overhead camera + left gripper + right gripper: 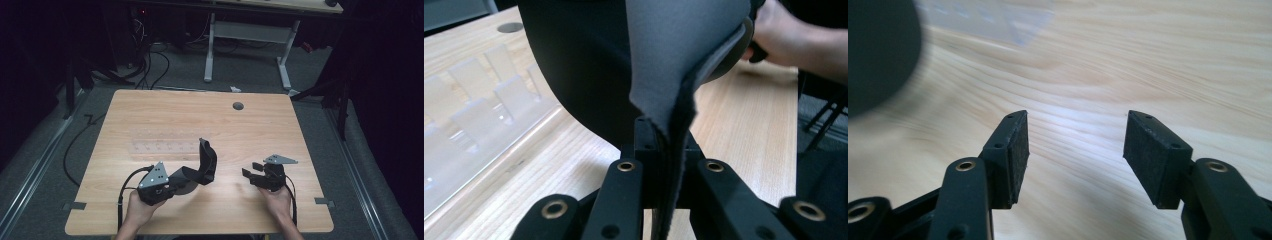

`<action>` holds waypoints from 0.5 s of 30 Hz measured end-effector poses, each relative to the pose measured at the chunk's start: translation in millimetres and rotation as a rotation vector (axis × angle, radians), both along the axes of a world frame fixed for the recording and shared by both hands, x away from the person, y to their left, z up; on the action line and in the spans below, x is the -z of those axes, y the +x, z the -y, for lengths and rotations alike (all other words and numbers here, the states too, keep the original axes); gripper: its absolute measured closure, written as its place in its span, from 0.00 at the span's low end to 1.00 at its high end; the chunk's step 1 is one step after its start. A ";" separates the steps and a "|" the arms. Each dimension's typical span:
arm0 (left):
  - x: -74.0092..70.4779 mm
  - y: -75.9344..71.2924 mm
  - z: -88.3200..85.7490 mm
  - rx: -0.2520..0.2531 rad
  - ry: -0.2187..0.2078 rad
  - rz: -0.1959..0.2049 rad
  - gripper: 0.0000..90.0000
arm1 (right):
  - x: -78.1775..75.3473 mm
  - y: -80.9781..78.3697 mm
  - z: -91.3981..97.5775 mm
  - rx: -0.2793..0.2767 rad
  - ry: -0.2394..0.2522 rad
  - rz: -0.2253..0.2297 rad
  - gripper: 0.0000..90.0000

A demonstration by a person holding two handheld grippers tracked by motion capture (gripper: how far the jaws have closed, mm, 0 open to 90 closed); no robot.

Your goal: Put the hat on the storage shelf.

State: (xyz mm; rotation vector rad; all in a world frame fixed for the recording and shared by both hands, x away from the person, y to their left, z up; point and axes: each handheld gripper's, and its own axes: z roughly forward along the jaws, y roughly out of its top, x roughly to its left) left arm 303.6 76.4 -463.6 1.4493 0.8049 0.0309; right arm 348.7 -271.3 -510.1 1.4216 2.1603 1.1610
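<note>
High view: left gripper [176, 181] low over the near left part of the wooden table [150, 115], clamped on one end of a black fabric piece [202, 165]. Fabric bends upward from the jaws and stands in a curve near the table's middle, its far end the highest part. Right gripper [251, 170] sits to the right of the fabric, apart from it, jaws parted with nothing between them. A hand behind each gripper at the near edge. Clear plastic rack [162, 148] lies flat on the table just beyond the fabric. Round dark grommet [238, 106] near the far edge.

Left gripper view: jaws pressed together on the fabric's thin edge [674, 150]; grey inner face [674, 45] and black outer face [574, 60] rise and spread above. Clear rack [484, 100] at left, upright tabs visible. The other hand [781, 42] farther off at upper right.

Right gripper view: the pads [1020, 150] stand wide apart over bare wood grain [1148, 60], empty. Dark blurred fabric edge [878, 55] at upper left, not touching the pads.
</note>
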 end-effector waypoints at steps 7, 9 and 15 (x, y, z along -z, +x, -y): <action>-4.3 2.4 -9.0 -0.039 -0.033 -0.002 0.96 | 9.8 2.3 11.2 0.078 -0.084 0.017 0.46; -5.1 3.2 -11.4 -0.050 -0.036 0.002 0.96 | 11.0 2.8 13.8 0.096 -0.097 0.022 0.45; -7.9 6.2 -18.0 -0.092 -0.057 0.002 0.96 | 17.3 5.2 20.2 0.130 -0.136 0.019 0.45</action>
